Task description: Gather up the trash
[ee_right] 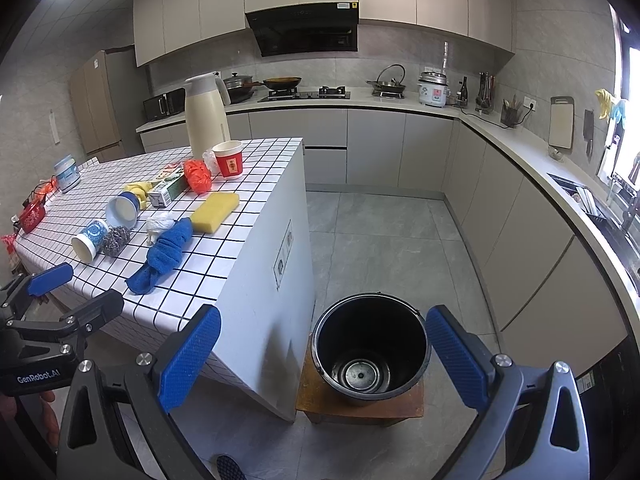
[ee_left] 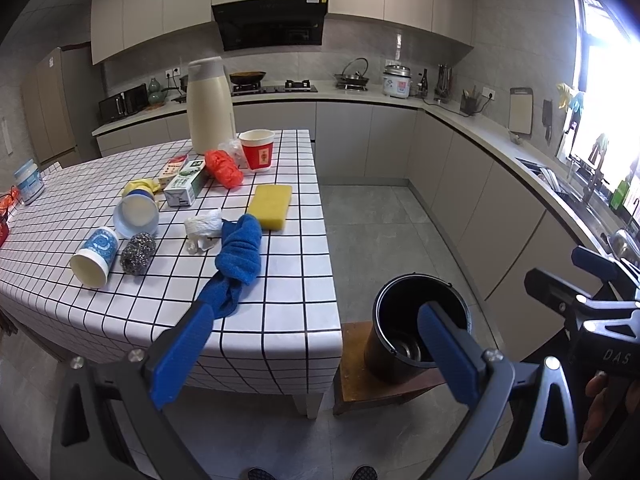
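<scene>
While both sets of jaws stand spread and hold nothing, the grid-tiled bench carries the litter at left. Right of its near corner, a black bucket sits on a low wooden stool. Bench items: cream thermos far, blue cloth near, yellow sponge, green carton, red paper cup, crumpled tissue. Left gripper; right gripper.
</scene>
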